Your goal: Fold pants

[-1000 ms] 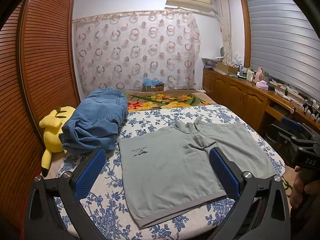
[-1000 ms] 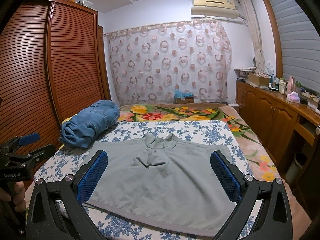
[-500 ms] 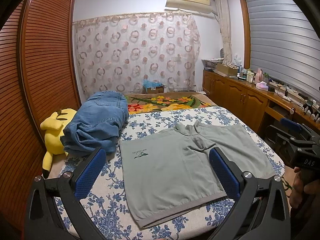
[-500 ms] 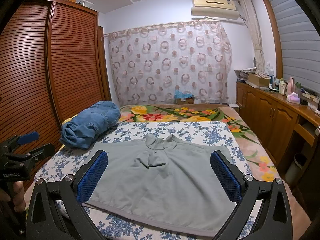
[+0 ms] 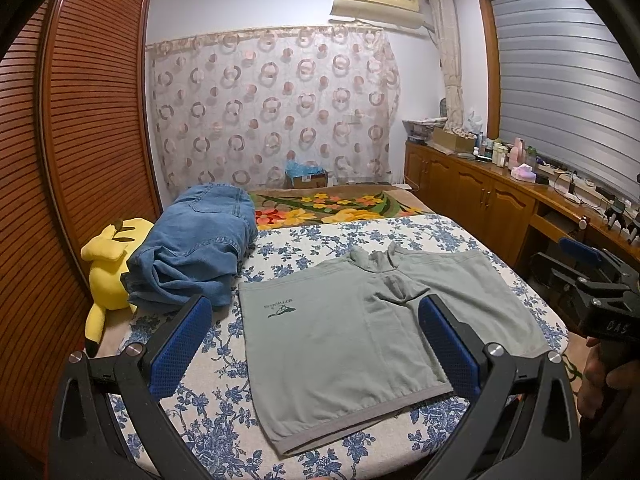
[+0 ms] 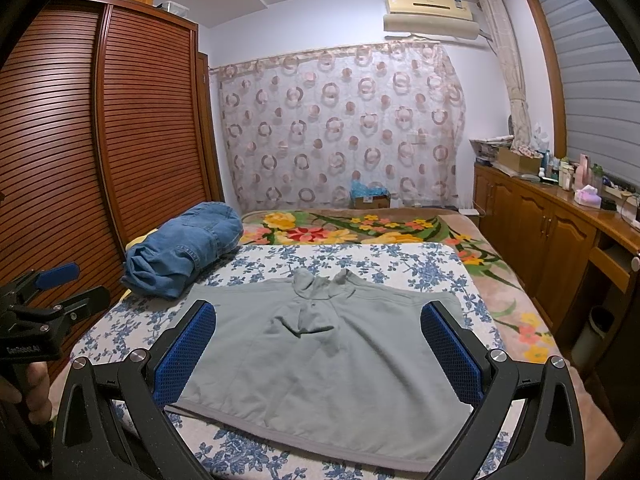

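Blue-flowered bedding (image 5: 224,392) fills the lower frame, with the grey pants (image 5: 360,336) spread flat at its centre. Folded jeans (image 5: 192,248) lie at centre left beside a yellow plush toy (image 5: 106,264). Both the left gripper (image 5: 314,344) and right gripper (image 6: 318,350) hover above the pants, jaws spread wide, grasping nothing.

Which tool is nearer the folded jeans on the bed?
Left. The left tool hovers open at the bed's near edge, on the side where the folded jeans lie; the right tool, also open, is farther over, toward the cabinets.
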Demonstrator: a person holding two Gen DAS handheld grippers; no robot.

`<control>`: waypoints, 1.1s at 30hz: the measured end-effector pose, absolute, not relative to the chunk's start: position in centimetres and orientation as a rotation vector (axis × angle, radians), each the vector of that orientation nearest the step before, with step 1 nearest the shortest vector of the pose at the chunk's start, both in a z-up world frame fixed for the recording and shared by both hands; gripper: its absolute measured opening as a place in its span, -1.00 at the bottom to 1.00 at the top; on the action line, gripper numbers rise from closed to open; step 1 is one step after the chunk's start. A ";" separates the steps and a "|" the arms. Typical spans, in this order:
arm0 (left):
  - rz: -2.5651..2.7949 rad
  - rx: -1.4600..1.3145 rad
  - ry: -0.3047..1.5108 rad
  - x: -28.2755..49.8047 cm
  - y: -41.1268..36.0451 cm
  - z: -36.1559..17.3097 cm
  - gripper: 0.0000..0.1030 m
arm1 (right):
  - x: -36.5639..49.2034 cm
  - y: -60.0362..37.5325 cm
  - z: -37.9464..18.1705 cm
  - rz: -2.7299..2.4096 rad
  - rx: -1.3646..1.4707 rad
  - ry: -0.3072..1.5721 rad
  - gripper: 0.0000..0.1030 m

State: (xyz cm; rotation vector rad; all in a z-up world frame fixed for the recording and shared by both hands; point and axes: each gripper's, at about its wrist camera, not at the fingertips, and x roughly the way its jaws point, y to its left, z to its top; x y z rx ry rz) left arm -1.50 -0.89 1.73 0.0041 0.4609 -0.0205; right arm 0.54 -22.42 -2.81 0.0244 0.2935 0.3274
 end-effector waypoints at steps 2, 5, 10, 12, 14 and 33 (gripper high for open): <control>-0.020 0.003 0.461 -1.5 -0.9 1.7 1.00 | 0.5 -22.3 -2.8 0.327 0.022 0.292 0.99; -0.020 0.004 0.461 -1.5 -1.0 1.7 1.00 | 0.5 -22.3 -2.9 0.328 0.021 0.291 0.99; -0.019 0.004 0.460 -1.6 -0.9 1.9 1.00 | 0.4 -22.3 -2.9 0.328 0.021 0.290 0.99; -0.018 0.004 0.460 -1.6 -1.0 1.9 1.00 | 0.4 -22.3 -2.9 0.327 0.021 0.290 0.99; -0.020 0.003 0.460 -1.6 -1.0 2.0 1.00 | 0.4 -22.3 -2.9 0.328 0.021 0.289 0.99; -0.015 0.020 0.511 -0.4 -1.2 0.6 1.00 | 2.2 -23.2 -3.7 0.343 0.033 0.345 0.99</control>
